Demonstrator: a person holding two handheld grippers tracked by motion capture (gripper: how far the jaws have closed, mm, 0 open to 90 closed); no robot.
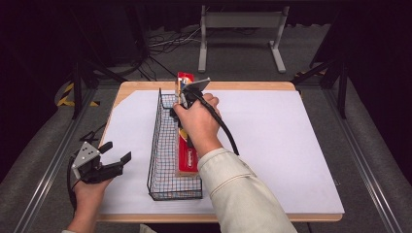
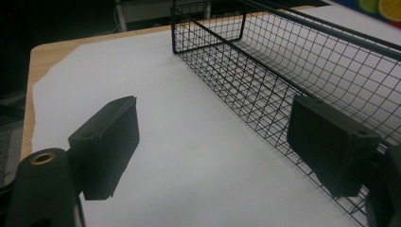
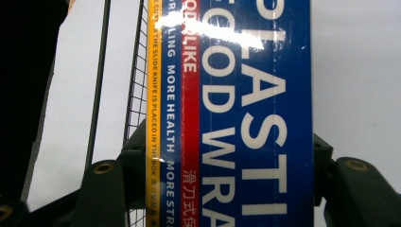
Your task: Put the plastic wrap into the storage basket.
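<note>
The right gripper point(image 1: 187, 97) holds a long plastic wrap box point(image 1: 186, 145), its jaws closed on the box's two long sides. In the right gripper view the box point(image 3: 231, 113) fills the space between the jaws, running straight away from the camera, blue face with white lettering up. From the high view the box lies lengthwise along the right side of the black wire basket point(image 1: 160, 145), its far end rising past the basket's far rim toward the far edge of the tabletop point(image 1: 282, 145). The left gripper point(image 1: 115, 154) hovers at the tabletop's near left corner, its jaws wide apart and holding nothing, just beside the basket's point(image 2: 265, 75) left wall.
</note>
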